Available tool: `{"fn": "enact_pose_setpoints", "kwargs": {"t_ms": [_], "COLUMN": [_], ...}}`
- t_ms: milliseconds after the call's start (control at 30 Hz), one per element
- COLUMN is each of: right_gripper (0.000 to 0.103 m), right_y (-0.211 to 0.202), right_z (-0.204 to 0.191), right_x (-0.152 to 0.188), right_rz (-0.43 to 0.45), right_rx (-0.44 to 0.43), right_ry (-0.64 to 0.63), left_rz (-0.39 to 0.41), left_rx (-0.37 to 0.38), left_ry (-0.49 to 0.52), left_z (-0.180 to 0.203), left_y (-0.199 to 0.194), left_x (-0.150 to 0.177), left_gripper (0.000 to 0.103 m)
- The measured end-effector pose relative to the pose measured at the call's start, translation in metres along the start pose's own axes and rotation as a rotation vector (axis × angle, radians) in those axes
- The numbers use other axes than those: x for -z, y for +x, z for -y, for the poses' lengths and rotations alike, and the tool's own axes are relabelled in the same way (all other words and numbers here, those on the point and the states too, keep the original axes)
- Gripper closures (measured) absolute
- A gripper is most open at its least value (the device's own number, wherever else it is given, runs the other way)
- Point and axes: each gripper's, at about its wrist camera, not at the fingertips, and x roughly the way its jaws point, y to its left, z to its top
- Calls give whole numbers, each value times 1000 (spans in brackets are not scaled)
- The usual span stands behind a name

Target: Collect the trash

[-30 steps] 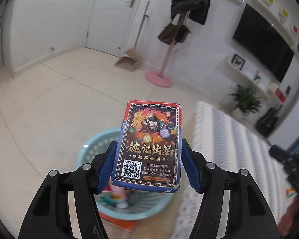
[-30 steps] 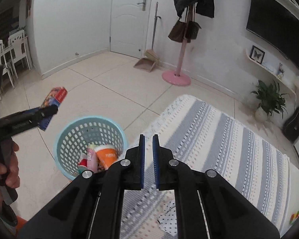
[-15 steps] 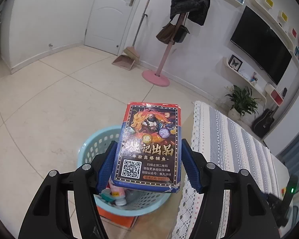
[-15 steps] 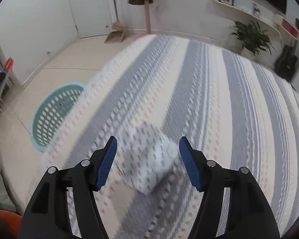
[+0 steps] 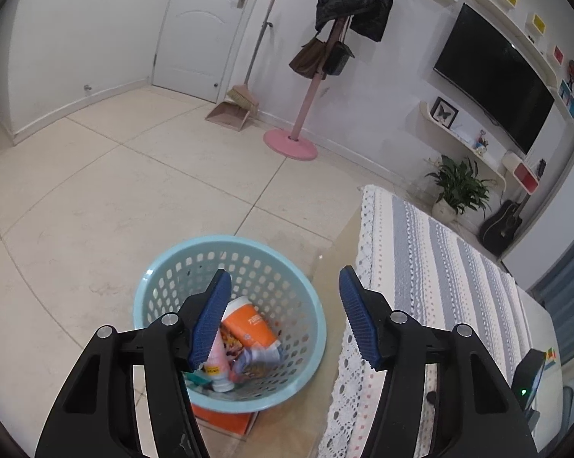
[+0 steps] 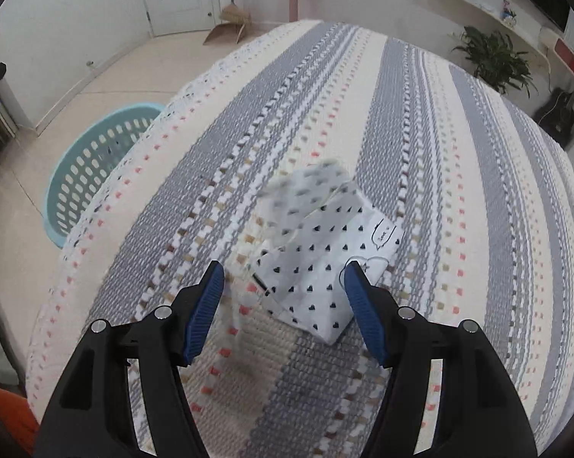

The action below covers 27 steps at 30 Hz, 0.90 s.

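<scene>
My left gripper (image 5: 285, 318) is open and empty above the light blue basket (image 5: 164, 278) on the floor. The basket holds an orange cup (image 5: 248, 324), a pink bottle (image 5: 218, 362) and the card box (image 5: 254, 362) among other trash. My right gripper (image 6: 283, 305) is open just above a white paper bag with small black hearts (image 6: 317, 263) that lies on the striped tablecloth (image 6: 439, 152). The bag sits between the jaws, untouched. The basket also shows in the right wrist view (image 6: 76, 168), left of the table.
The table with the lace-edged striped cloth (image 5: 439, 267) stands right of the basket. An orange box (image 5: 225, 421) lies under the basket. A pink coat stand (image 5: 290, 149), broom and dustpan (image 5: 229, 114), and a potted plant (image 5: 455, 187) stand along the far wall.
My left gripper opened and the card box dropped into the basket. My right gripper opened, swung over the table and came down close to the heart-print paper bag.
</scene>
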Motion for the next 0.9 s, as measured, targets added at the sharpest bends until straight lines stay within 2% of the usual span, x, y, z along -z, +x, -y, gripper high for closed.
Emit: {"fn": "enact_pose_setpoints", "kwargs": {"t_ms": [67,133,200,233,300,367,467,700,833,900], "right_gripper": [42,47,70,74,89,95,96,96,96,96], "right_y": [2,3,3,3,1,-3,-18,-71,-73,-60], "right_z": [0,2,6,10,17,18,8,-60,-113,-138], "right_x": [-2,-3,-3,-4,-5,-6,-13,-72,-99,-107], "right_rz": [2,6,12,12,8,14,68,235,243,212], "right_rx": [-1,-7,4,0,-40,-38,-31,-140,-231,-287], "right_ry": [2,12,17,22,53,58,22,-109,-193,-226], "left_rz": [-11,-19,-23,-23,-21,-17,-7,52,76,77], "left_rx": [-7,-5,-4,-5,-6,-5,0,-28,-46,-60], "left_ry": [-6,-16,-19,-17,-11,-9,-10,-38,-96,-128], "left_z": [0,-1,-1,0,2,5,5,-8,-25,-36], "left_y": [4,6,7,7,7,6,4,-10,-17,-19], "left_x": [1,1,2,3,3,5,5,1,-3,-5], "left_gripper": [47,46,46,46,46,46,47,47,46,46]}}
